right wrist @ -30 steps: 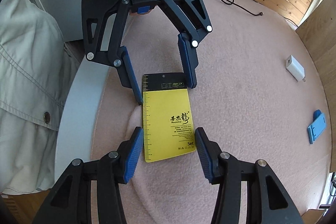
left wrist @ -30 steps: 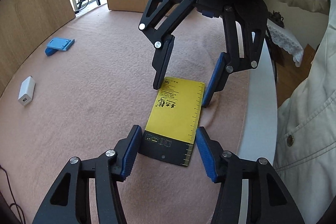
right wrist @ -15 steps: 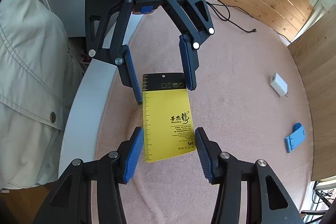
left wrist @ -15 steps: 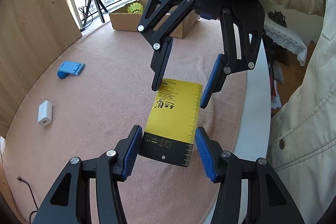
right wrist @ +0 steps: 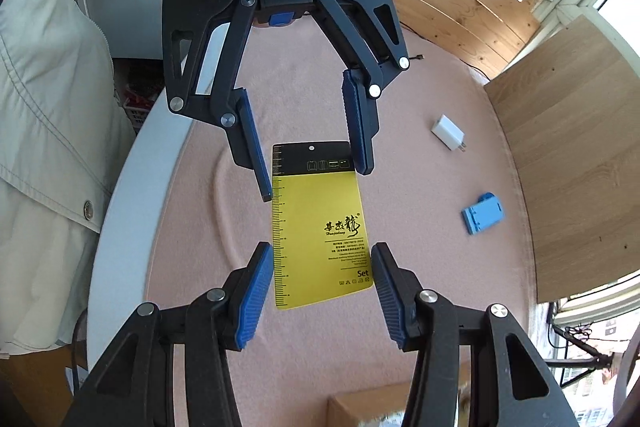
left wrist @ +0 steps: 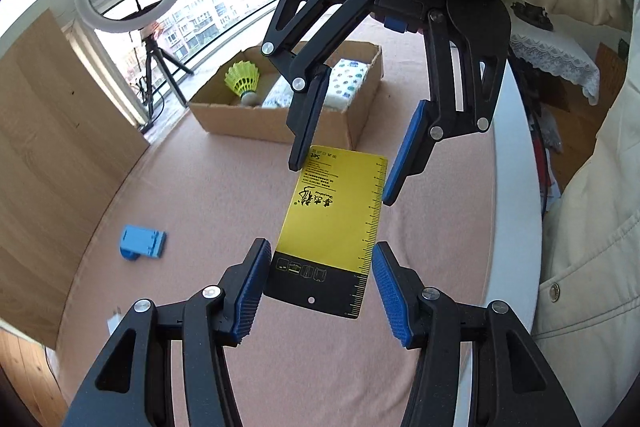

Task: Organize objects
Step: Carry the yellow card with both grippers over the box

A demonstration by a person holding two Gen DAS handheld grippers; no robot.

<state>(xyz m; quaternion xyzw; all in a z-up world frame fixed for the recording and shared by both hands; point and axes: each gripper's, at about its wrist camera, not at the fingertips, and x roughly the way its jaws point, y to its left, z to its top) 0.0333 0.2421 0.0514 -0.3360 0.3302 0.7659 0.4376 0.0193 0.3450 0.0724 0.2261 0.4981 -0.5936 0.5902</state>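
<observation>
- the left claw (left wrist: pixel 318 285) squeezed the black end of a flat yellow and black card (left wrist: pixel 334 219), one blue pad on each long edge.
- the right claw (right wrist: pixel 322 285) squeezed the yellow end of the same card the same way.
- the two claws faced each other and held the card up in the air, above the pink table (left wrist: pixel 200 195), near its white edge.
- a cardboard box (left wrist: pixel 280 123) sat farther back on the table, with a yellow shuttlecock (left wrist: pixel 243 79) inside.
- a blue stand (left wrist: pixel 141 242) and a white charger (right wrist: pixel 448 133) lay on the table, well apart from the card.
- a person's pale jacket sleeve (right wrist: pixel 48 107) was at the side.
</observation>
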